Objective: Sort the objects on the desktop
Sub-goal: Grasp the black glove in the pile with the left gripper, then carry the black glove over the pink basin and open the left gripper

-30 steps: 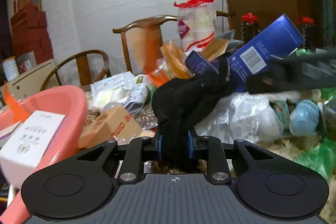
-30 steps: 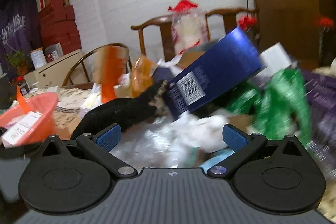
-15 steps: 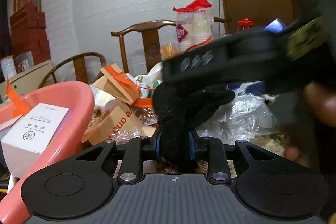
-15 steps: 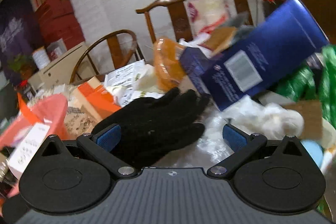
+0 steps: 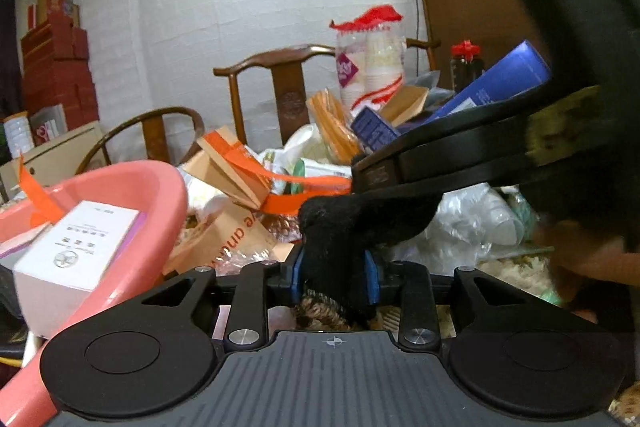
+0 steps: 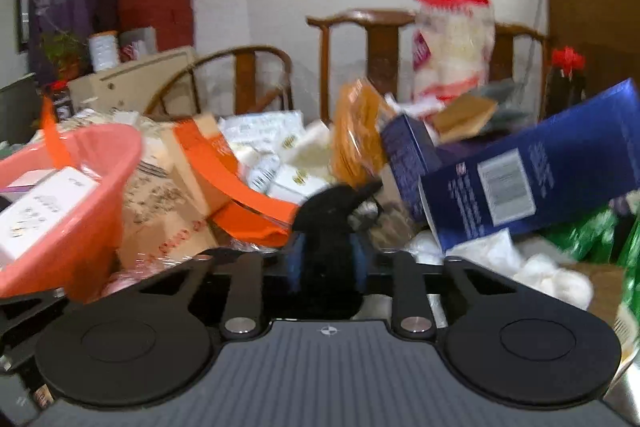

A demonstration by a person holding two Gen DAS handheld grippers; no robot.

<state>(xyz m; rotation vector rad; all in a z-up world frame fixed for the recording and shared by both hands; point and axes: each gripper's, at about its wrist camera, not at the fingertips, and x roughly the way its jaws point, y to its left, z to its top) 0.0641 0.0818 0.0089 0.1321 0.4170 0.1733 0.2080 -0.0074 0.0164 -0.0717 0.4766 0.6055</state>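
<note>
Clutter buries the table ahead of both fingers; my left gripper pinches the black glove, while my right gripper has just been closing and clamps the same glove, likely a handover toward the pink basin left of them

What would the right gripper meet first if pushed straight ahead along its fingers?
Likely the orange packet behind the black glove that the right gripper has just closed on; the small blue box sits just right of it. Depth is unclear.

Both wrist cams low, close, facing cluttered table; share pink basin, chairs
</note>
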